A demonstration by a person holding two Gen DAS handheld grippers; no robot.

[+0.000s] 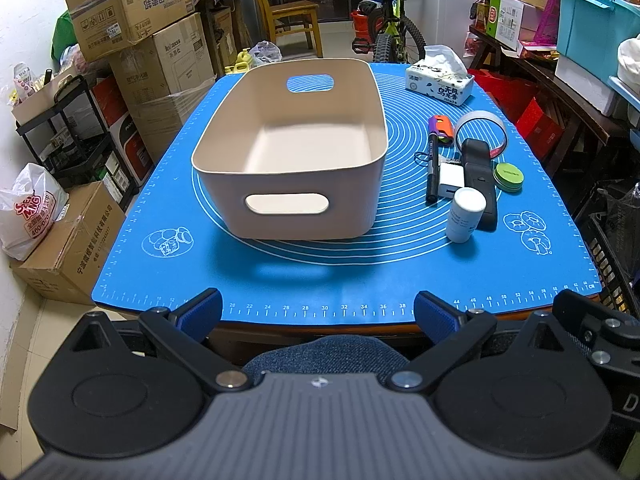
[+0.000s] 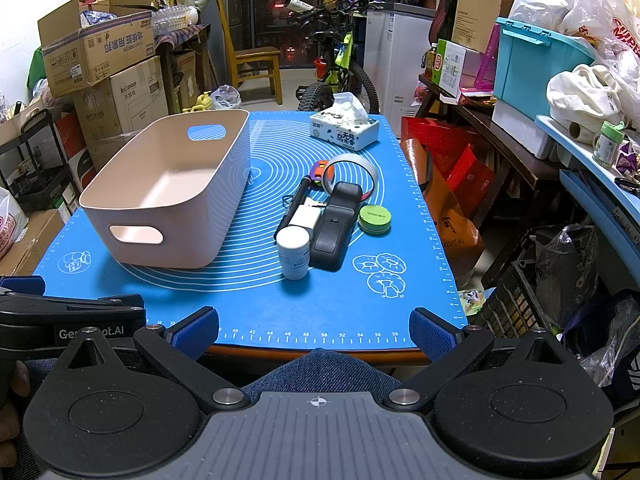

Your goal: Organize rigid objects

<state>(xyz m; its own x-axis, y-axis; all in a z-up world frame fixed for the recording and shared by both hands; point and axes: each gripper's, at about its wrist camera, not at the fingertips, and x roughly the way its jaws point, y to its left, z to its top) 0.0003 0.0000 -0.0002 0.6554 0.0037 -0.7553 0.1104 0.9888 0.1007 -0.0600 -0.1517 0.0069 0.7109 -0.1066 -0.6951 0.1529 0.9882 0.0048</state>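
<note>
Beige bin (image 1: 288, 152) sitting empty, left of centre on the blue mat (image 1: 340, 280). Clustered just right: white bottle (image 1: 464, 214), black remote (image 1: 480, 184), marker (image 1: 433, 168), tape roll (image 1: 482, 128), green tin (image 1: 508, 176). Left hand-held gripper (image 1: 318, 312) and right hand-held gripper (image 2: 316, 330) both hovering released at the worktop's near edge, holding nothing.

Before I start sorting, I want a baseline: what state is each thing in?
Bin: upright, empty.
White bottle: standing, capped.
Marker: lying, capped.
Green tin: lid on.
Tape roll: leaning on the black device.
Left gripper: open.
Right gripper: open.
</note>
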